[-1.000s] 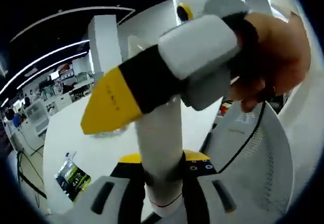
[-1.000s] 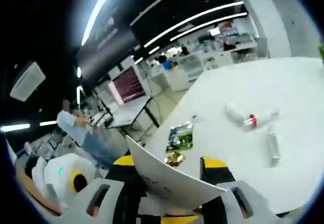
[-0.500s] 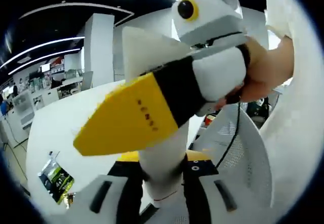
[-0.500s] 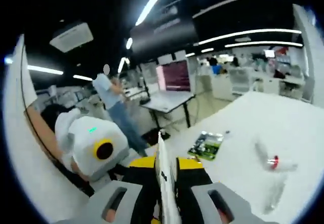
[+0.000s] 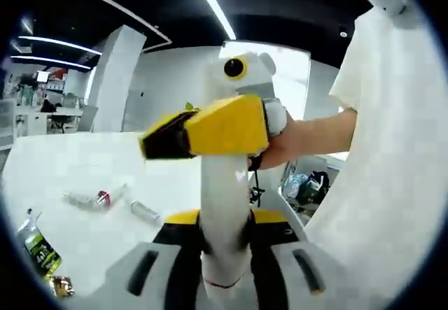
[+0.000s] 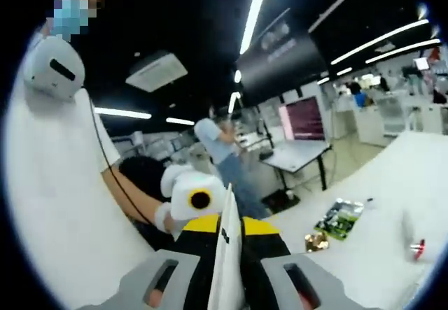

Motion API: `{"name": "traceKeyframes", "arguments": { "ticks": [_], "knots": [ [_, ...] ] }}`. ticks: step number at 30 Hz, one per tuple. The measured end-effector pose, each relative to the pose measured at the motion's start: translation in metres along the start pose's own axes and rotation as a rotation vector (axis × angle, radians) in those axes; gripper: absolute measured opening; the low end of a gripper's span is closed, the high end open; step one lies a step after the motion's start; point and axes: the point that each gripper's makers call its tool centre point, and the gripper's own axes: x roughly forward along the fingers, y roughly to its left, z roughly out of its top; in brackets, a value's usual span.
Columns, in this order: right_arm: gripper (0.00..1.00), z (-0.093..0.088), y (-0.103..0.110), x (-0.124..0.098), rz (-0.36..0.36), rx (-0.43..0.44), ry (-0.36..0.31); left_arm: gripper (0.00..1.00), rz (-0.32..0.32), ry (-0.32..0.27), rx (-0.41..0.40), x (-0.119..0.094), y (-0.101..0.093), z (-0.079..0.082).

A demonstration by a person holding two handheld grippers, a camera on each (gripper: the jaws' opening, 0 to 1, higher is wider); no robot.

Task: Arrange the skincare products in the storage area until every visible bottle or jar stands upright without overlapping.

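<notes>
White plastic tube (image 5: 225, 205) sits pinched between your left gripper (image 5: 225, 254) jaws; your right gripper (image 6: 225, 254) nips its flat end (image 6: 225, 261). It looks light and squashy, so hold its thick middle gently.

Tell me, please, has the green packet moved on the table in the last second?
No. The packet still lies beside the gold wrapper near the table edge; the camera shifted.

White tube (image 5: 224, 205), yellow-and-black right gripper (image 5: 203, 131), white table (image 5: 84, 184), green packet (image 6: 337, 218)
</notes>
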Motion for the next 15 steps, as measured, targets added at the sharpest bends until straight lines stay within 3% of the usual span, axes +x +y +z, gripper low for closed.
{"name": "traceKeyframes", "arguments": {
  "ticks": [1, 4, 8, 10, 11, 12, 15],
  "knots": [
    [0.03, -0.002, 0.007, 0.003, 0.038, -0.02, 0.033, 0.2, -0.022, 0.004, -0.002, 0.001, -0.004, 0.0],
    [0.03, -0.002, 0.016, 0.004, 0.125, -0.016, 0.044, 0.19, -0.063, 0.002, -0.009, -0.001, -0.012, 0.0],
    [0.05, -0.002, 0.014, 0.006, 0.124, -0.023, 0.046, 0.17, -0.053, 0.01, -0.019, -0.001, -0.01, -0.001],
    [0.06, 0.002, 0.0, 0.007, 0.057, -0.002, -0.012, 0.16, 0.029, 0.019, -0.008, -0.003, 0.005, -0.002],
    [0.08, 0.008, -0.008, 0.008, 0.014, 0.03, -0.059, 0.15, 0.038, 0.019, 0.004, -0.005, 0.008, -0.001],
    [0.11, 0.014, -0.019, 0.008, -0.053, 0.055, -0.1, 0.15, 0.07, 0.006, -0.011, -0.005, 0.012, 0.001],
    [0.2, 0.016, -0.038, 0.008, -0.168, 0.046, -0.123, 0.14, 0.146, 0.019, -0.013, -0.006, 0.026, -0.001]
  ]
}}
